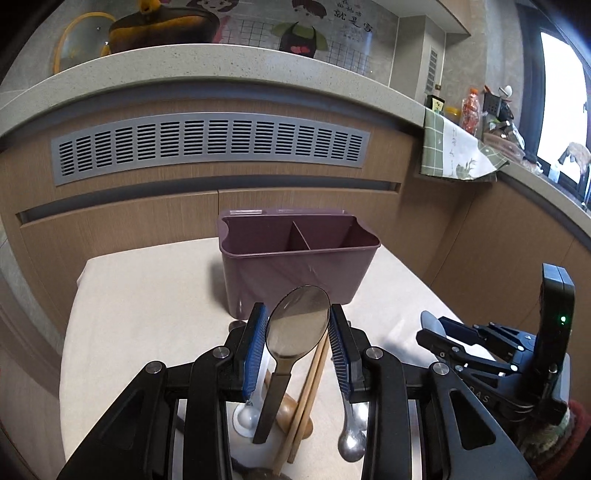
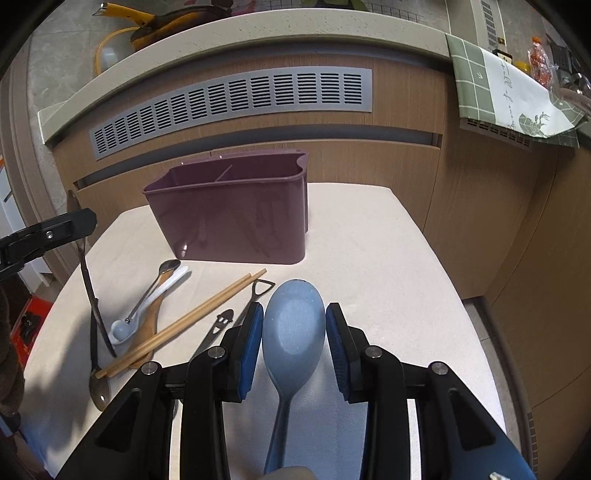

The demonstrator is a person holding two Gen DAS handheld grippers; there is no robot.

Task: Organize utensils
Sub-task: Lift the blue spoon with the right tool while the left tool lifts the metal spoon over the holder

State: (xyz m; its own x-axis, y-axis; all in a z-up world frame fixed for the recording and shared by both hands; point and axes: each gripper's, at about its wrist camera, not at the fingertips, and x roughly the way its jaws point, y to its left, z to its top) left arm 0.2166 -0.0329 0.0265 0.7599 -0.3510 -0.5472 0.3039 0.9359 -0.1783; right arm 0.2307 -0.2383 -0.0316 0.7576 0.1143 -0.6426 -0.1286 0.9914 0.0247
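Left fingers [image 1: 297, 325] clamp a steel spoon [image 1: 295, 332] by its bowl, above the bench [image 1: 147, 314], before the caddy [image 1: 295, 258]. Right fingers [image 2: 294, 332] pinch a blue spoon [image 2: 293, 332] likewise. Both spoons look light, stiff and slick; a neck hold seems steadier.

Both wrist views angled down, sharing purple caddy [image 1: 295, 254]

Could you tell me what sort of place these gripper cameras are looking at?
Most likely a home kitchen. A stone-look counter carries a cooking pot and a glass lid, wood-grain cabinet fronts run below it, and a purple utensil holder stands on the cloth-covered table beside loose chopsticks.
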